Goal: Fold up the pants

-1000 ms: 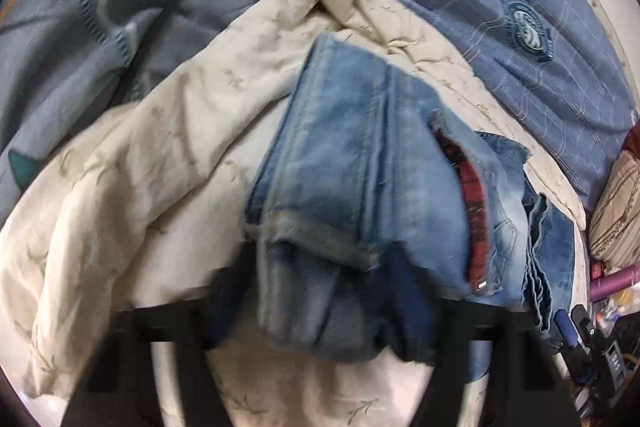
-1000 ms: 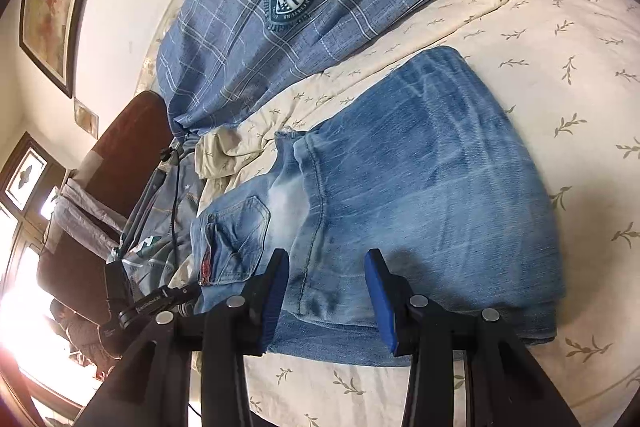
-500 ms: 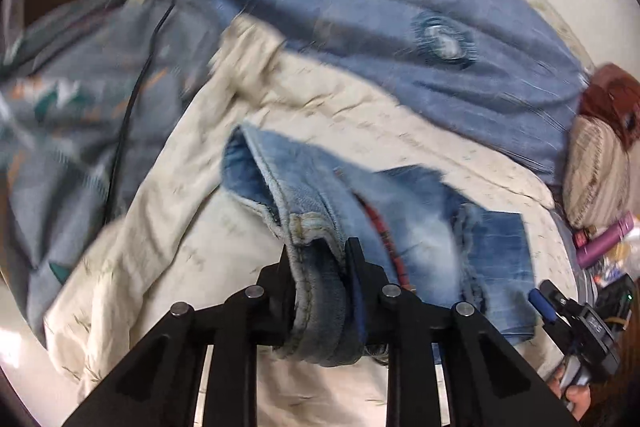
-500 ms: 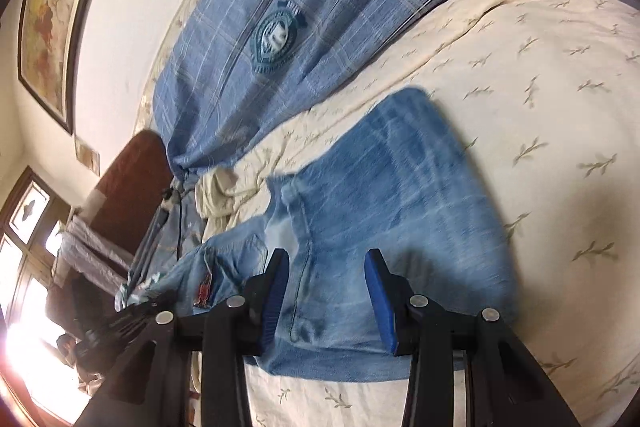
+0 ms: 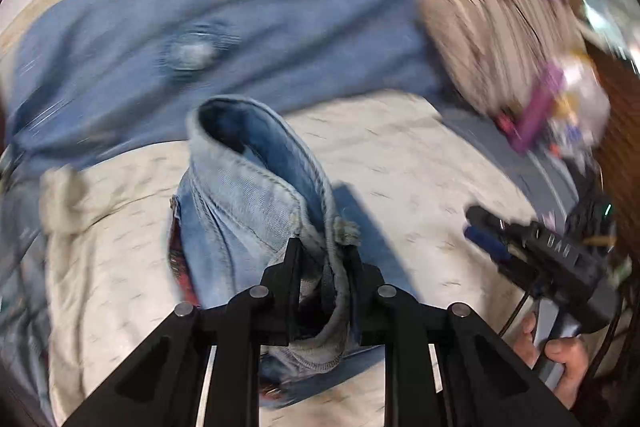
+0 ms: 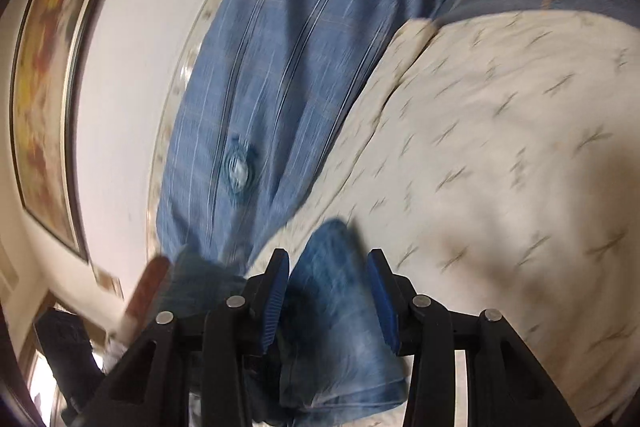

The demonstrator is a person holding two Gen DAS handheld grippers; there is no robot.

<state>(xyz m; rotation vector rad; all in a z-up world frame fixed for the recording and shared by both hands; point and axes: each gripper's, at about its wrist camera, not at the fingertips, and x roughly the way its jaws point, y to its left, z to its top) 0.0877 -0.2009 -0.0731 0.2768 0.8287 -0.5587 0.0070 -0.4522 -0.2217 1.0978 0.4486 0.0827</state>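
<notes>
Blue jeans [image 5: 248,195] lie on a cream leaf-print sheet [image 5: 400,167]. My left gripper [image 5: 322,251] has its jaws closing on a bunched hem of the jeans, pads pressing on the denim and lifting it into a standing fold. A red plaid lining shows at the fold's left edge. In the right wrist view my right gripper [image 6: 328,267] stands open, low over the end of the jeans [image 6: 332,315], its blue pads [image 6: 276,291] apart and not pressing on the cloth. The left wrist view shows the right gripper [image 5: 480,231] at the right, held by a hand [image 5: 560,359].
A blue plaid cover [image 5: 240,27] with a round badge lies behind the sheet. A striped cushion [image 5: 492,39] and purple items [image 5: 536,107] sit at the far right. A framed picture [image 6: 44,99] hangs on the white wall. The picture is motion-blurred.
My left gripper closed on the jeans' hem, then rose and swung right, rolling as it went. My right gripper slid off the jeans' middle toward their end.
</notes>
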